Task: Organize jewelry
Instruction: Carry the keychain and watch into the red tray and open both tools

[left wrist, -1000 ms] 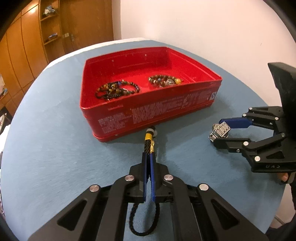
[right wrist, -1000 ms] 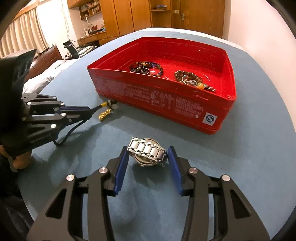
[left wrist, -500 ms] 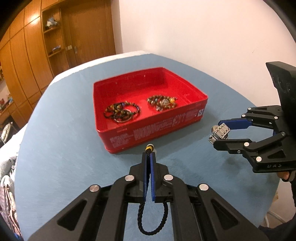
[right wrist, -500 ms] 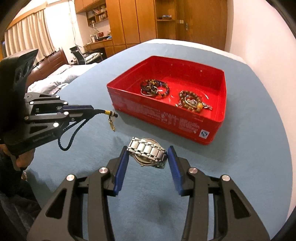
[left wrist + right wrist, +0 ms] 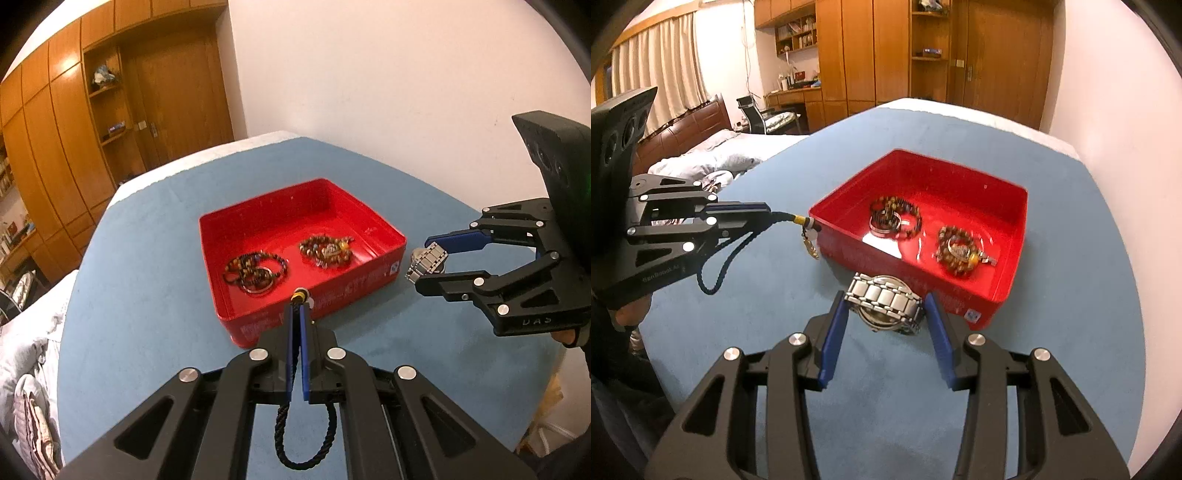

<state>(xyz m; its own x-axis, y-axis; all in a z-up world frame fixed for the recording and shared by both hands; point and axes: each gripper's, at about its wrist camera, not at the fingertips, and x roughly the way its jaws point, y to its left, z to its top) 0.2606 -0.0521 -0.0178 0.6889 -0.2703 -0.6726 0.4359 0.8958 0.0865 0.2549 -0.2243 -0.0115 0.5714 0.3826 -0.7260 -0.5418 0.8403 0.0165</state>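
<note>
- Tabletop (image 5: 1071, 350) covered in blue cloth fills the lower half of both views; it carries one container, and both held items hang in the air above the cloth.
- Red tray (image 5: 1012, 284), open-topped with low walls, sits mid-table. Two heaps of beaded bracelets (image 5: 895, 219) lie on its floor, side by side and apart, with bare red floor behind them toward the far wall.
- Left gripper (image 5: 295, 317) hovers at the tray's near wall, jaws pressed almost together on a black braided cord bracelet (image 5: 304, 439). The cord's loop hangs behind the jaws; its gold clasp end pokes out in front, level with the rim, with a small gold charm (image 5: 812, 250) dangling beneath.
- Right gripper (image 5: 884, 314) hovers just outside the tray's near corner, jaws set at a middling width and clamped on a silver metal watch (image 5: 882, 301) across its link band.
- Judged step: carrying both pieces over the wall to drop them inside.
- Advice: lift the charm clear of the rim so it does not snag; aim for bare floor, away from the beads, to avoid tangling; lower the watch close to the floor before the jaws part, since it looks heavy and would clatter.
</note>
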